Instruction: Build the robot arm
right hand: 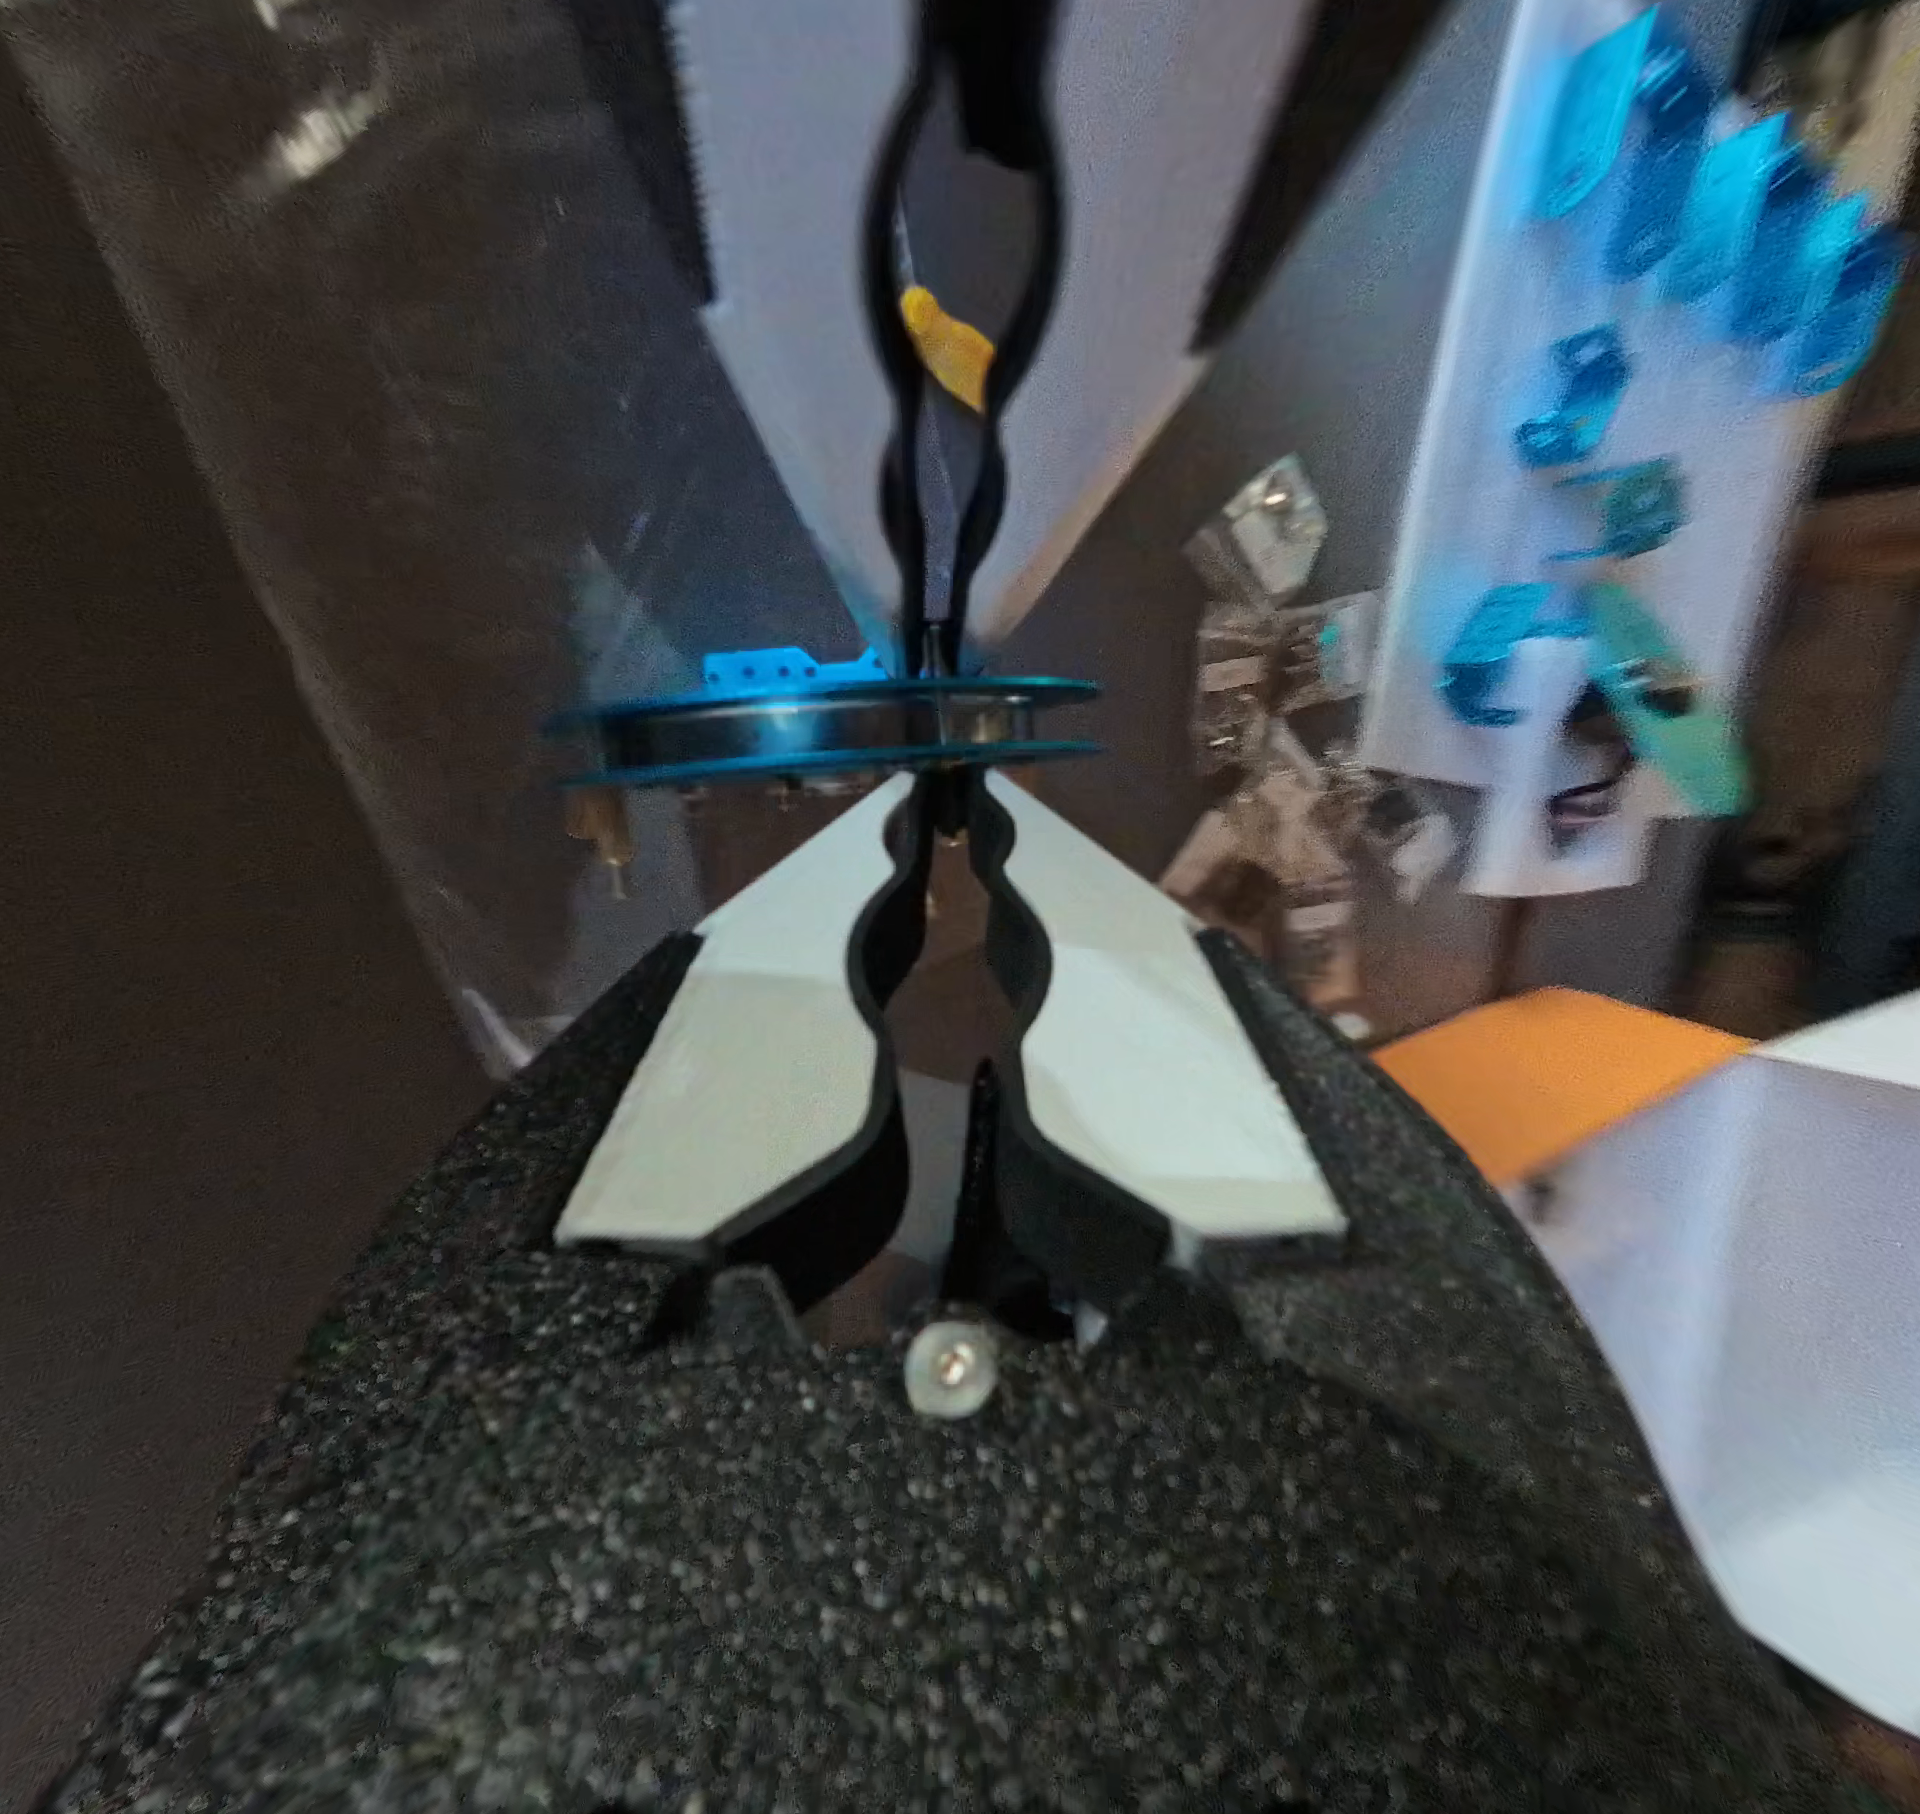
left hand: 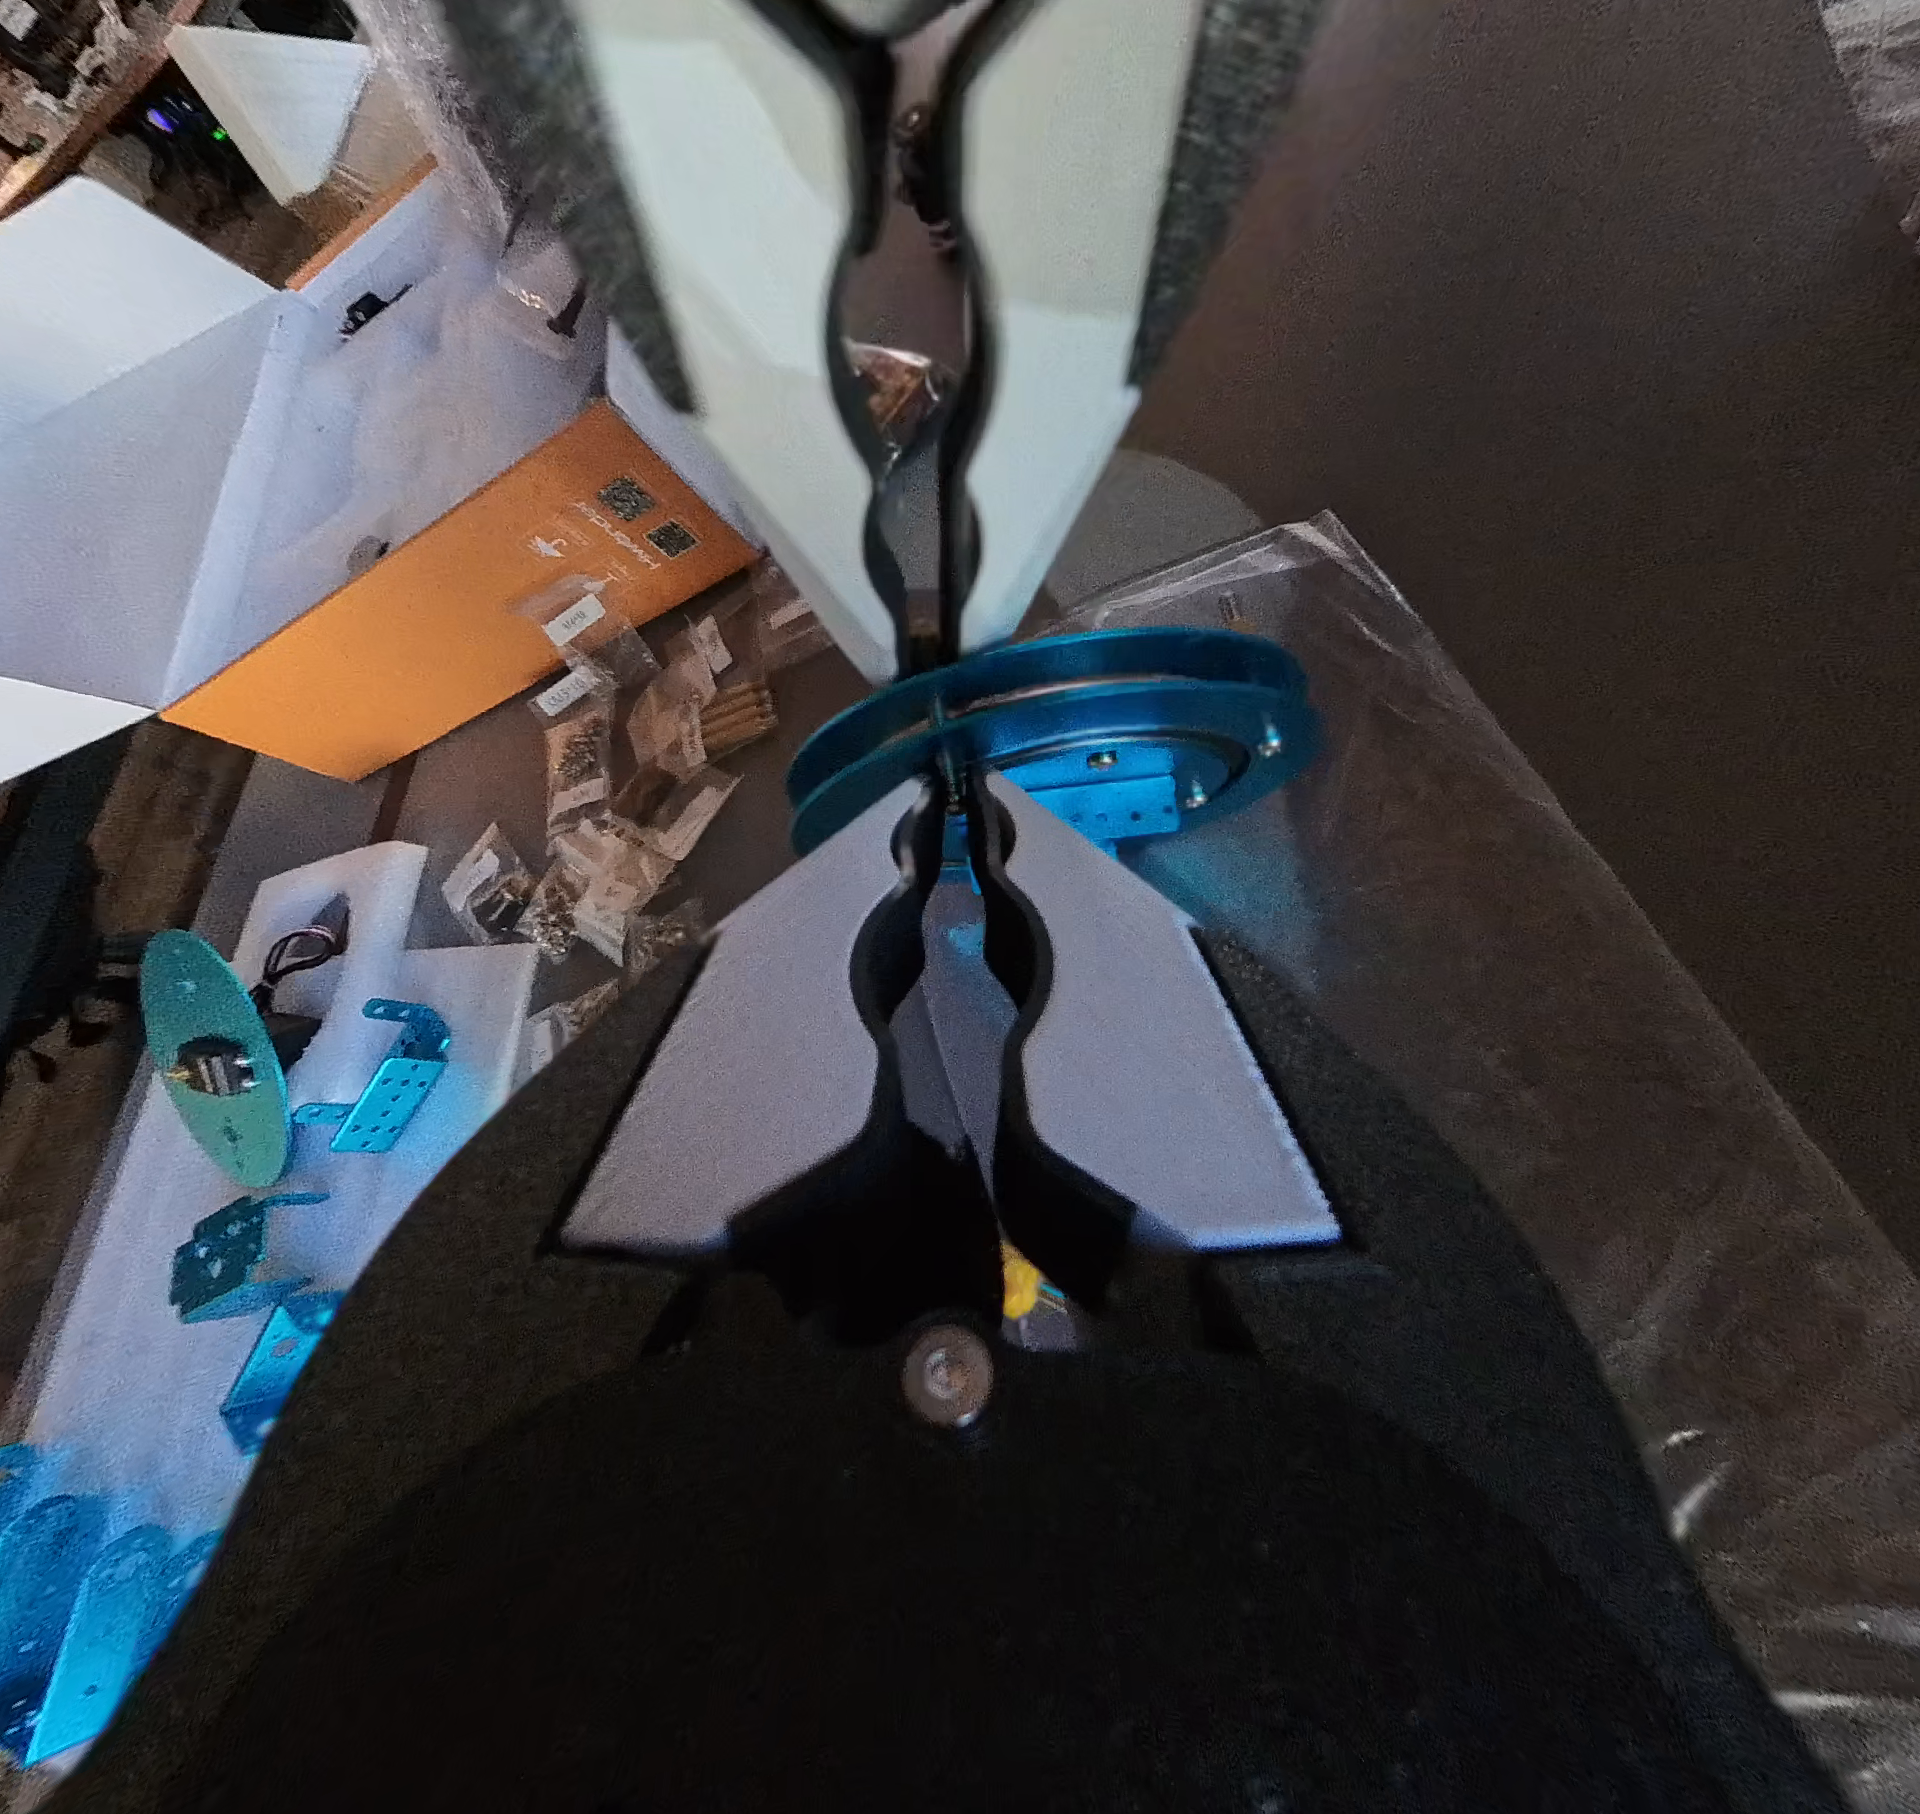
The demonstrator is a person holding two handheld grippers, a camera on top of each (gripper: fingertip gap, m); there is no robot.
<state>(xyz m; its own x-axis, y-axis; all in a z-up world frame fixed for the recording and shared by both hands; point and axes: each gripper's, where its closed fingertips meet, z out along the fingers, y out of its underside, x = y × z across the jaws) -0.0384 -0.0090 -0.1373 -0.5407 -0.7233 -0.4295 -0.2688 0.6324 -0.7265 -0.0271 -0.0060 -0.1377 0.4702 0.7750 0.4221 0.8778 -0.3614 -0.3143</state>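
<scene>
Both our grippers meet nose to nose at the same part. Our left gripper (left hand: 951, 793) is pinched tight on a small screw (left hand: 952, 772) at the rim of the blue disc assembly (left hand: 1049, 715), and our right gripper (right hand: 940, 808) is clenched at the same rim from the opposite side, on what looks like that screw's other end, hard to tell.

The assembly hangs in the air over a clear plastic bag (left hand: 1455, 829) on the dark table (left hand: 1558, 258): two blue discs sandwiching a silver ring, one small blue bracket on top, so it's at least partly put together.

Off to the side, one white foam tray (left hand: 135, 1276) with several loose blue brackets, one teal disc (left hand: 213, 1058), one orange box (left hand: 436, 611), and a pile of little hardware bags (left hand: 613, 788), too many to count.
</scene>
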